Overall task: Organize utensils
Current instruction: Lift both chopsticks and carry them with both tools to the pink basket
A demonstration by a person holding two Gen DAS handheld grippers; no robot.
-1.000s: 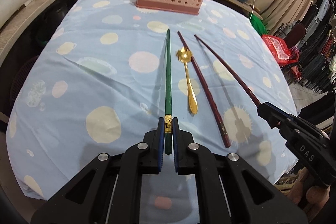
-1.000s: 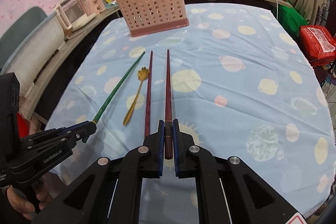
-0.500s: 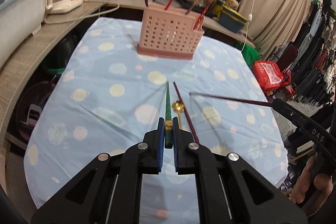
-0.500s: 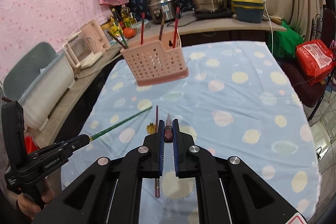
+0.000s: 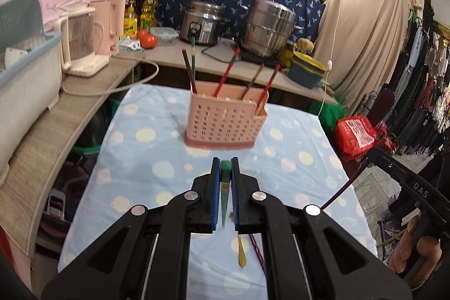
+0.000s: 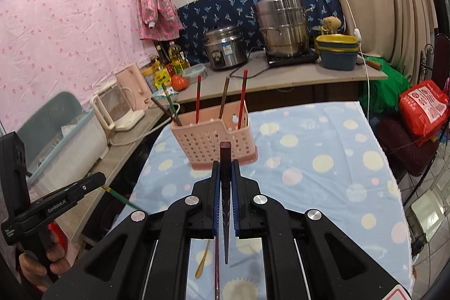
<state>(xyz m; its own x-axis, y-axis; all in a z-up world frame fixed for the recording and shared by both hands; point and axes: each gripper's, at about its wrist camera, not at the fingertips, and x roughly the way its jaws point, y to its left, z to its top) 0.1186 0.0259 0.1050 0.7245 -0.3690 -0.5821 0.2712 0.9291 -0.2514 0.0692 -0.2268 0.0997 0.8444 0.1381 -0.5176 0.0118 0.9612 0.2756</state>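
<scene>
My left gripper [image 5: 225, 163] is shut on the thick end of a green chopstick [image 5: 225, 193], whose tip hangs down toward the blue spotted tablecloth [image 5: 140, 159]. My right gripper [image 6: 225, 166] is shut on a dark red chopstick [image 6: 225, 156], also hanging tip down. Each gripper shows in the other's view: the right one [image 5: 405, 179] with its dark red chopstick [image 5: 341, 190], the left one [image 6: 92, 180] with its green chopstick [image 6: 121, 197]. A pink perforated basket [image 5: 222, 123] [image 6: 213, 137] stands ahead with several chopsticks in it. A gold spoon [image 5: 241, 252] [image 6: 202, 260] and a second dark red chopstick [image 5: 257, 252] [image 6: 217, 266] lie on the cloth below.
A counter runs along the left and back with a dish rack [image 5: 25, 69], a kettle [image 5: 84, 47], a rice cooker [image 5: 201, 24] and a steel pot [image 5: 267, 27]. A red bag [image 5: 355, 134] lies off the table's right edge. Hanging clothes [image 5: 422, 92] fill the far right.
Both grippers have risen well above the table, lifting the green and the dark red chopstick off the cloth. The chopsticks now hang tip down. The spoon and the other red chopstick stayed.
</scene>
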